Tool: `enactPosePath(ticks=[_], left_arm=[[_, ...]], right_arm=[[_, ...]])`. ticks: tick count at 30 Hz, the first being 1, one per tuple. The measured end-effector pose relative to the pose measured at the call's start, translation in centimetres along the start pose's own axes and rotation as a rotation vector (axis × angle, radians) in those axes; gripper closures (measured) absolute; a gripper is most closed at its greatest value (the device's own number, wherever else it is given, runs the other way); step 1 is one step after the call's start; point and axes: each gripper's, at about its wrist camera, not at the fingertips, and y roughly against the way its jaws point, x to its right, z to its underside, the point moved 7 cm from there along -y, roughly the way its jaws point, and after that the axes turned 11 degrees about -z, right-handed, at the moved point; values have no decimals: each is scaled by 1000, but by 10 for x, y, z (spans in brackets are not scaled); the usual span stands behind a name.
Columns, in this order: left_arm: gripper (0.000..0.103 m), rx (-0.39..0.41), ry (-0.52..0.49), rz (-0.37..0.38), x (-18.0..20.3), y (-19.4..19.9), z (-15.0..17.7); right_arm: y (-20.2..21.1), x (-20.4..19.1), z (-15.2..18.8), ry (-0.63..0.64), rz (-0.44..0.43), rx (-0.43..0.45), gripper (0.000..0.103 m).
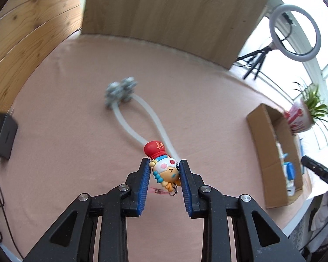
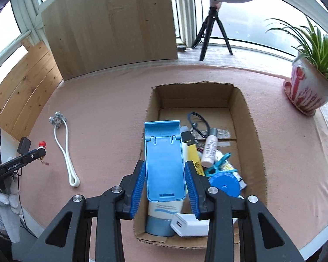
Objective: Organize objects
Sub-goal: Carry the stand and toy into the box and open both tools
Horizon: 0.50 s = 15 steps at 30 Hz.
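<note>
In my left gripper [image 1: 165, 170] I hold a small cartoon figure keychain [image 1: 164, 166], clamped between the blue pads at the fingertips, its red hat pointing away from me and its metal ring dangling toward me. Just beyond it on the pink tablecloth [image 1: 76, 131] lies a white loop massager [image 1: 140, 120] with grey studded balls at its far end. Off to the right of that gripper stands the cardboard box [image 1: 271, 159]. My right gripper [image 2: 165, 172] pinches a blue phone stand [image 2: 164, 161] by its sides, above the near left part of that box [image 2: 253, 131], which holds a tube, a white charger [image 2: 189, 226] and a small bottle [image 2: 210, 148]. A potted plant [image 2: 308, 87] sits far right.
</note>
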Motion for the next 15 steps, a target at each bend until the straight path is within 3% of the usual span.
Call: enactPosePath(ticks=[8,15], left_arm=[[74,62,-160,155,115,15,-45],[74,58,-263,253,212,-1,-65]], right_arm=[[12,35,15,-73,24,17,70],[15,51,27,-110,33,21,70]])
